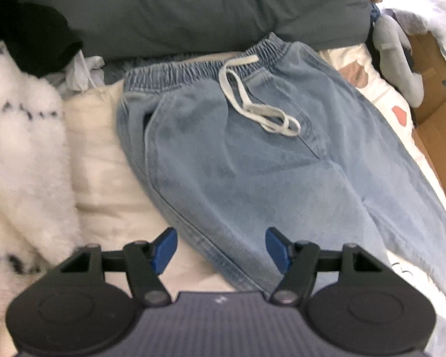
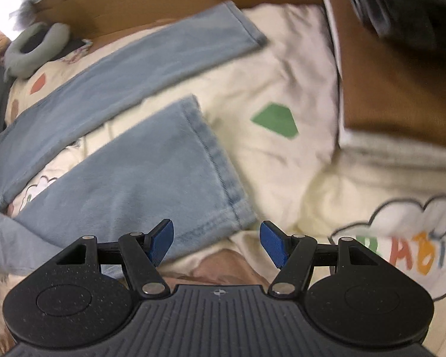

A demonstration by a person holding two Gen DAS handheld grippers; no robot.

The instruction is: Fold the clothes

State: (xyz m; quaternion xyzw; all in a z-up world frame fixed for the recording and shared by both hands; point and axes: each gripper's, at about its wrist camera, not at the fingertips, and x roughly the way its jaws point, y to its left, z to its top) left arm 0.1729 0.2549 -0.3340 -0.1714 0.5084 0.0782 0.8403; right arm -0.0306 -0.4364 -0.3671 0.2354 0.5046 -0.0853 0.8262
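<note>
Light blue jeans [image 1: 238, 154] lie flat on the cream bedsheet, elastic waistband at the top and a white drawstring [image 1: 252, 101] looped over the front. My left gripper [image 1: 221, 245] is open just above the outer side seam of the jeans' near leg, its blue pads apart and pressing on nothing. In the right wrist view both legs run up to the right; the near leg's hem [image 2: 220, 172] lies just ahead of my right gripper [image 2: 217, 239]. That gripper is open too, with the hem's corner between its pads and not pinched. The far leg [image 2: 151, 59] ends further up.
A dark grey pillow [image 1: 193, 9] lies behind the waistband. White fluffy fabric with black marks [image 1: 20, 136] and black clothing [image 1: 35, 35] are piled at the left. A grey plush toy [image 1: 398, 56] and cardboard [image 2: 395, 89] border the printed sheet [image 2: 282, 89] on the right.
</note>
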